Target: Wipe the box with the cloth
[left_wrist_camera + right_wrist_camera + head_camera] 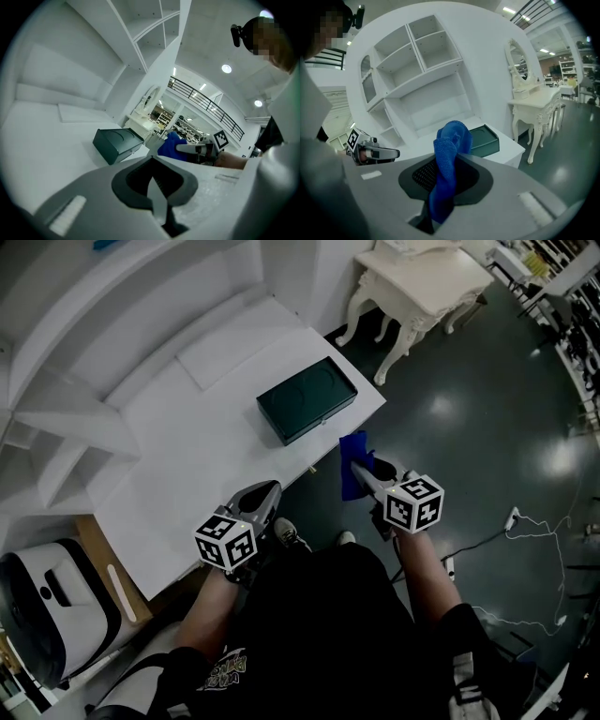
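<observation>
A dark green box point(307, 399) lies flat on the white table point(187, 484), near its right edge; it also shows as the box point(116, 143) and the box point(483, 140) in the two gripper views. My right gripper point(360, 470) is shut on a blue cloth point(353, 462), held off the table's edge, below and right of the box. The cloth point(446, 173) bunches up between the jaws. My left gripper point(265, 495) hovers at the table's near edge, shut, with nothing in it, short of the box.
White shelving point(56, 418) rises behind the table on the left. A cream dressing table point(422, 287) stands on the dark floor point(487, 427) beyond. A white appliance point(47, 606) sits lower left. A white cable point(525, 531) runs over the floor at right.
</observation>
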Demonstrator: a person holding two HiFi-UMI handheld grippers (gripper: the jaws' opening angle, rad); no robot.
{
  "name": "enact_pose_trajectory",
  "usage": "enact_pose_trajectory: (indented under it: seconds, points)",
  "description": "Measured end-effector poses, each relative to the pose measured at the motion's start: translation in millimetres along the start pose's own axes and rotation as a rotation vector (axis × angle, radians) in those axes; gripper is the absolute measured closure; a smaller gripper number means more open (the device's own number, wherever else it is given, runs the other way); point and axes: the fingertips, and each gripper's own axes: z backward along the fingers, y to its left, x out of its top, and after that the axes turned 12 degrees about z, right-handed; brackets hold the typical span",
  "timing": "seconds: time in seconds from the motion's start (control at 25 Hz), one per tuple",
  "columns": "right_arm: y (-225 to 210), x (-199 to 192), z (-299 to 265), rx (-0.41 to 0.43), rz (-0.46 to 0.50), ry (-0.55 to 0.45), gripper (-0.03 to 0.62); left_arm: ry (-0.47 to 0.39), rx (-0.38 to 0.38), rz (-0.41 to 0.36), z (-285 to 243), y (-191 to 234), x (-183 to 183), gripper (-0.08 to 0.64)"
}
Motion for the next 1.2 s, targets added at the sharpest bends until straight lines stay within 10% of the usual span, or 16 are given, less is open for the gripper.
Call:
enact_pose_trajectory:
  seconds: [1.2]
  points:
    - [6.7,-42.8,113.3,0.296,0.138,-0.038,0.503,-0.182,0.143,0.032,-22.7,-134.0,-91.1,0.559]
